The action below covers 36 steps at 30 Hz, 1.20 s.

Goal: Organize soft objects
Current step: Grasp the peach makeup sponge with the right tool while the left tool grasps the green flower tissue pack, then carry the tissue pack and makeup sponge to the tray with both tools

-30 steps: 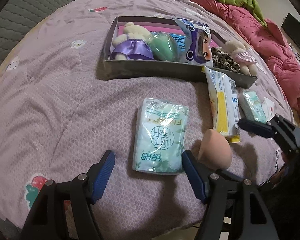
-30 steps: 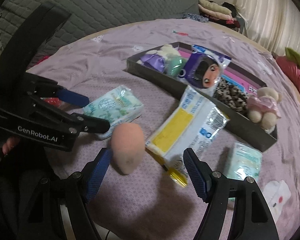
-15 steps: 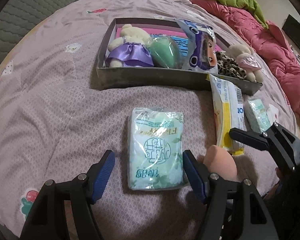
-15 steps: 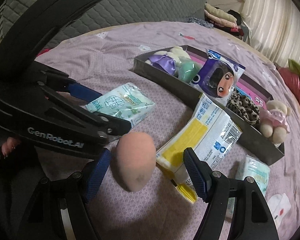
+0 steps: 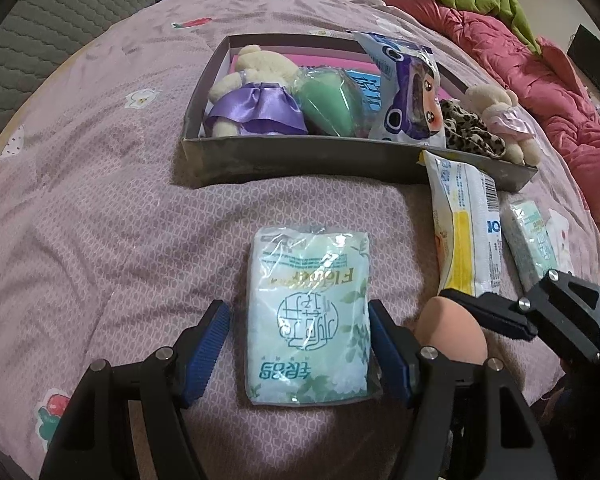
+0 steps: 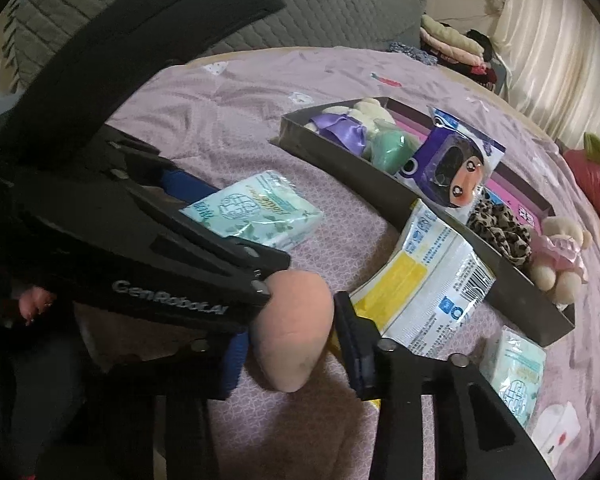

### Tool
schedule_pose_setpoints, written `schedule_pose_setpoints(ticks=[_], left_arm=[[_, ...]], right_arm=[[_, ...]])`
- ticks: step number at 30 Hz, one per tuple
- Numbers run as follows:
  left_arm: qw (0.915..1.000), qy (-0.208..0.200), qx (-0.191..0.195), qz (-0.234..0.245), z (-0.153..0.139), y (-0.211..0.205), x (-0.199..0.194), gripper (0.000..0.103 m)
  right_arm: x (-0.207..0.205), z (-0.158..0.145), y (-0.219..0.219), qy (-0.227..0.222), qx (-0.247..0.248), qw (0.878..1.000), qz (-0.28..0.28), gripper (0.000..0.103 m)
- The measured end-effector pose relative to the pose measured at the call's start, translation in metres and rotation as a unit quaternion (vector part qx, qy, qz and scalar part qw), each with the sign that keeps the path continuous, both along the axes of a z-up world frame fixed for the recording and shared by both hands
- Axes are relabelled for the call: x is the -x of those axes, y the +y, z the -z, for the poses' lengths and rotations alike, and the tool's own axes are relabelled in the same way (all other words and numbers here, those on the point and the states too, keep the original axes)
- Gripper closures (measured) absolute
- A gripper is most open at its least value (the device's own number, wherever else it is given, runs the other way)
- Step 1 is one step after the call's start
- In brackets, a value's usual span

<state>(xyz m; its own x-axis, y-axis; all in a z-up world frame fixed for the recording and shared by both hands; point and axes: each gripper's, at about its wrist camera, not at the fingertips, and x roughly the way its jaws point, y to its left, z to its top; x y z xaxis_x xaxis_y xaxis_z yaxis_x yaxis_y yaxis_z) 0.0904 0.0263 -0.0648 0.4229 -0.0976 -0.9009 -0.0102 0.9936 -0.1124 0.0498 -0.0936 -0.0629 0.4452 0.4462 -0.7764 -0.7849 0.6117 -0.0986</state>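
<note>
A peach egg-shaped sponge (image 6: 292, 320) stands on the purple bedspread between the fingers of my right gripper (image 6: 292, 344). Its jaws are closing and both blue pads touch the sponge's sides. The left wrist view shows the same sponge (image 5: 450, 328) at lower right, behind my left gripper's right finger. My left gripper (image 5: 296, 354) is open and straddles a pale green tissue pack (image 5: 308, 316) lying flat. The right pad sits close to the pack's edge and the left pad stands clear of it.
A grey box (image 5: 300, 160) beyond holds a bear in a purple dress (image 5: 252, 104), a green sponge (image 5: 332, 104), a doll-face packet (image 5: 408, 100) and leopard fabric (image 5: 468, 136). A bear in pink (image 5: 500, 120), a yellow-white packet (image 5: 468, 232) and a small tissue pack (image 5: 532, 236) lie at right.
The right gripper's jaws have come in from wide apart onto the peach sponge. The left gripper has sunk a little over the tissue pack, which now lies between its fingers.
</note>
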Motion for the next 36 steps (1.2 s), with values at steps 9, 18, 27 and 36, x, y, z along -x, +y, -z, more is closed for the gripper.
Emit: schedule_pose_setpoints(ticks=[9,18,27,36], left_arm=[[1.0,-0.004,0.001,-0.005,0.001,-0.002,-0.008,0.036],[0.9999,-0.011,0.0,-0.004,0.0,-0.002,-0.012,0.053],[0.9996,-0.024,0.011,0.007,-0.008,-0.008,-0.003,0.057],[0.9972,-0.071,0.015,0.019,-0.03,-0.014,0.006,0.057]], right_arm=[[-0.003,-0.012,-0.016,0.02,-0.023,0.999,0.014,0.064],[-0.009,-0.026,-0.033,0.014,-0.037,0.998,0.039,0.064],[-0.021,-0.038,-0.052,0.017,-0.068,0.995,0.073,0.064],[-0.023,-0.045,-0.054,0.013,-0.079,0.993,0.086,0.064]])
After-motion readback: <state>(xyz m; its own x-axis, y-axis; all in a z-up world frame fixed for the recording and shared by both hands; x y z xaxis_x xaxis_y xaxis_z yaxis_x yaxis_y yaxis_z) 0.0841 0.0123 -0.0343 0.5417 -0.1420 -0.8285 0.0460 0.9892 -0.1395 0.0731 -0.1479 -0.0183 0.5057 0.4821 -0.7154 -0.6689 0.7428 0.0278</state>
